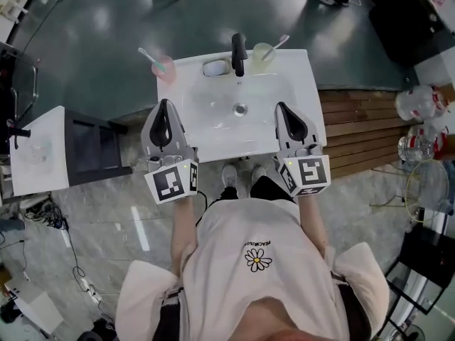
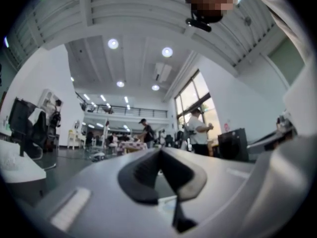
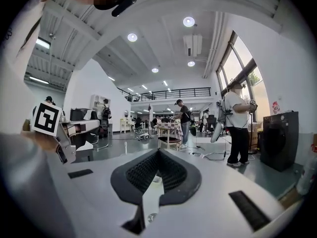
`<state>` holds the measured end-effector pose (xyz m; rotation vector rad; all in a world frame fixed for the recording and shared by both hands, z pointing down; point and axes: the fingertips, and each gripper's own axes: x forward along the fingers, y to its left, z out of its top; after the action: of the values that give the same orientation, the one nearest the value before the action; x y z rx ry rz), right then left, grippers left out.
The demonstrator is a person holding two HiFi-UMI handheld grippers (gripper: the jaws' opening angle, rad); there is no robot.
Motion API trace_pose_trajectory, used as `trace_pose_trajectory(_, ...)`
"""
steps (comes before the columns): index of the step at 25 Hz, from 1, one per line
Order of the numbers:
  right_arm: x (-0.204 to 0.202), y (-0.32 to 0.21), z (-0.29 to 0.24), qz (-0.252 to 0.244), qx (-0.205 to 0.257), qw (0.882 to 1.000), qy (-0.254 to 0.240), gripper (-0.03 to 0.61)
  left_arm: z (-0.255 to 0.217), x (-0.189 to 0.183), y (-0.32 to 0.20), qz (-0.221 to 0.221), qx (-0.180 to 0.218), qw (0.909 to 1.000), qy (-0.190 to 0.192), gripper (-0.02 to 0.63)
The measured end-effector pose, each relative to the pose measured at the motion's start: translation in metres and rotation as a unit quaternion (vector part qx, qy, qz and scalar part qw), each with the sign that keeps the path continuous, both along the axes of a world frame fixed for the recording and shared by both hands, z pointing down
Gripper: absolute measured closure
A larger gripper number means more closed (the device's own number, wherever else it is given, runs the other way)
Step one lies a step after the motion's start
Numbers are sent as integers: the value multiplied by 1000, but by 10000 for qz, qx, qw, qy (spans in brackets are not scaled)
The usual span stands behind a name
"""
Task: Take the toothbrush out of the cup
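Note:
In the head view a pink cup stands on the back left corner of the white sink, a toothbrush leaning out of it to the left. A pale green cup with another toothbrush stands at the back right, beside the black faucet. My left gripper is shut and empty over the sink's front left edge. My right gripper is shut and empty over the front right edge. Both gripper views look out level into the room: the left gripper and right gripper show closed jaws, no cup.
A soap dish sits left of the faucet. A white side table and a dark frame stand left of the sink. Wooden decking, large water bottles and a wire chair are at the right. People stand far off.

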<state>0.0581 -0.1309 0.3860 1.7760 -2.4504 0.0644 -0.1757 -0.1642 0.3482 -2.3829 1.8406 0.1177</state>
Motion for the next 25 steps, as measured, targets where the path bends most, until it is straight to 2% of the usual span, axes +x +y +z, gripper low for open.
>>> trace_pose_trajectory(4, 3, -23, 9, -257, -107, 9996, -105, 578, 3, 9, -5, -108, -75, 9999, -81, 607)
trace_pose_trajectory(8, 9, -45, 5, -496, 71, 9986, -184, 578, -9, 17, -15, -358, 105, 9990, -248, 607)
trace_pose_trajectory(12, 24, -59, 1, -732, 142, 9971, -170, 578, -18, 29, -27, -642, 200, 9977, -82, 607)
trace_pose_trajectory(16, 39, -71, -2, -889, 197, 9957, -154, 578, -16, 50, -31, -733, 93, 9973, 20, 607)
trace_pose_trajectory(25, 51, -87, 9, -762, 28, 9965, -328, 578, -20, 55, -50, -745, 121, 9971, 41, 607)
